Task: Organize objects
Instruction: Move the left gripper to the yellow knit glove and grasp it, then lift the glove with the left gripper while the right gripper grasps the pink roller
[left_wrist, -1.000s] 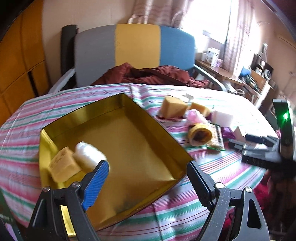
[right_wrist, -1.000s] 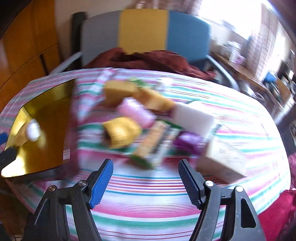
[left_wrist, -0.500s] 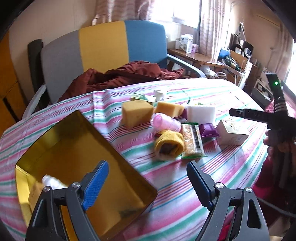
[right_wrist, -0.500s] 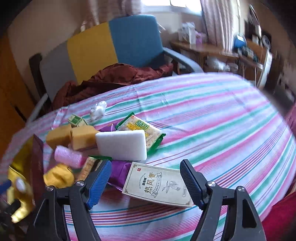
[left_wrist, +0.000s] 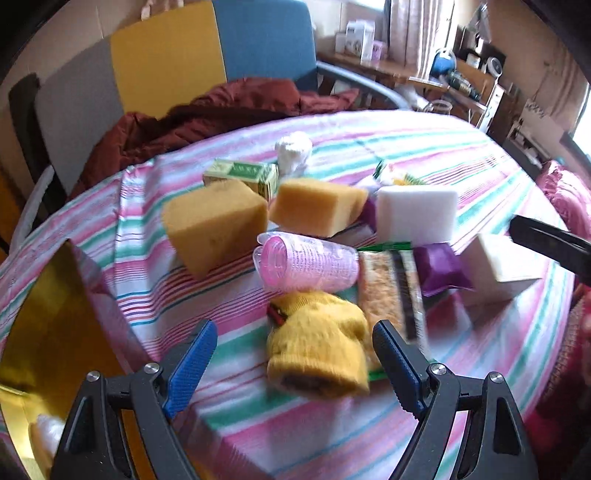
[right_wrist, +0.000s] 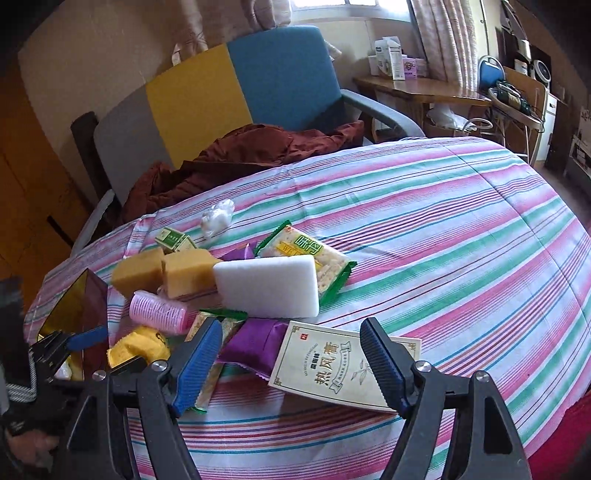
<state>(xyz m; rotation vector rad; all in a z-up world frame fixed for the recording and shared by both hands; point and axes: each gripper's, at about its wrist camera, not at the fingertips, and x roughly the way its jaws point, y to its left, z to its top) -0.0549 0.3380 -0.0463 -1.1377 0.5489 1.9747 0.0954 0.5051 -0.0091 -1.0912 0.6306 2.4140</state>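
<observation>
While most items still crowd the bench (right_wrist: 443, 221), my left jaws are closing, nothing gripped, around the yellow sock (left_wrist: 317, 350); my right jaws stand released.

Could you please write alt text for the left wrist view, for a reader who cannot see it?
The left tongs, jaws closing with nothing gripped, hover over a yellow knitted item on a striped tablecloth. Behind it lie a pink hair roller, two yellow sponges, a white sponge and snack packets; a gold tin sits at left.
</observation>
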